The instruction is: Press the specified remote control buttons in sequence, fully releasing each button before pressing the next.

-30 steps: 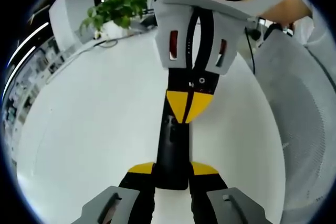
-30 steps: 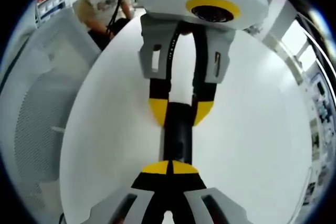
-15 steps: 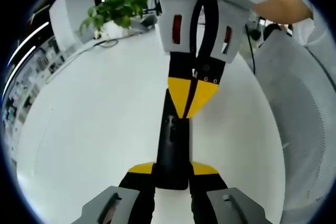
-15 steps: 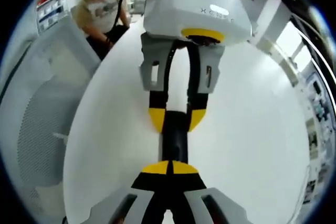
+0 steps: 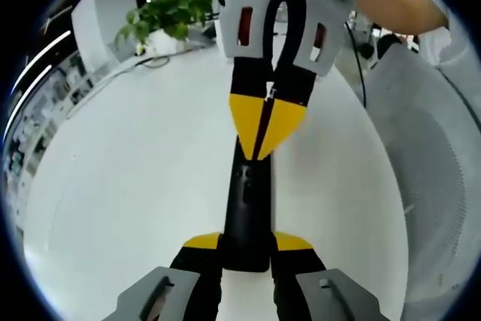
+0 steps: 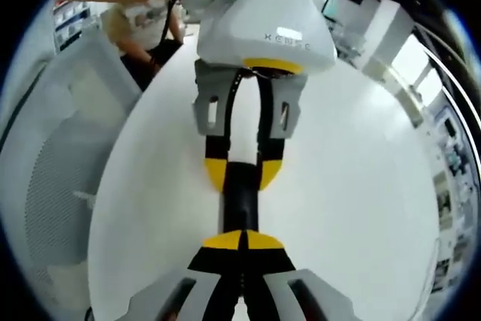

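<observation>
Left gripper (image 5: 246, 244): its yellow-tipped jaws pinch the near end of the black remote control (image 5: 246, 212), which lies lengthwise on the white table (image 5: 135, 178). Right gripper (image 5: 264, 122), entering my left gripper view from above, has its yellow tips pressed together, their point at the remote's far end; whether it touches a button I cannot tell. In my right gripper view, my right gripper (image 6: 243, 240) sits over one end of the remote control (image 6: 239, 204), the left gripper (image 6: 239, 174) clamping the other. Potted plant (image 5: 167, 13) stands beyond the table.
</observation>
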Demonstrator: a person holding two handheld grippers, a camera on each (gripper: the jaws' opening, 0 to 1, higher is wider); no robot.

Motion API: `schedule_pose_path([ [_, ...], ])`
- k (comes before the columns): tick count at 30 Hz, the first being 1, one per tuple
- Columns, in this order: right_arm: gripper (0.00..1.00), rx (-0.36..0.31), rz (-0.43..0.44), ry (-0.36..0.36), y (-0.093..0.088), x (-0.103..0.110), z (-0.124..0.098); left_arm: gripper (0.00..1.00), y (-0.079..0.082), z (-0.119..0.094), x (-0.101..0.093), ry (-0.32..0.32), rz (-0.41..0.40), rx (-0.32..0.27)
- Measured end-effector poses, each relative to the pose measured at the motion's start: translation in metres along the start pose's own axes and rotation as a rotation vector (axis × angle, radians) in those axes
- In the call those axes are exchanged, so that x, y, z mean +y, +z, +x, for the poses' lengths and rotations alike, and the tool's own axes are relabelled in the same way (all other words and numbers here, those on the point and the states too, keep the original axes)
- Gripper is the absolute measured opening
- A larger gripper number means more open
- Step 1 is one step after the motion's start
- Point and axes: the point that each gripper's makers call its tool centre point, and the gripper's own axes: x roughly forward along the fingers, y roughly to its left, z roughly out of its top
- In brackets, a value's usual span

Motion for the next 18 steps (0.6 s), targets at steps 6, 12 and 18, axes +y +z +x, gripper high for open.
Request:
schedule_pose_path([
  [6,0.0,0.003,-0.004,0.011,0.0,0.0,0.005,0.24,0.0,0.0,0.0,-0.002,0.001,-0.002],
  [12,0.0,0.003,-0.01,0.021,0.001,0.001,0.008,0.24,0.001,0.0,0.0,-0.002,0.002,-0.002],
  [18,0.0,0.004,-0.012,0.03,0.001,0.001,0.012,0.24,0.0,-0.001,0.0,-0.002,-0.002,-0.005],
])
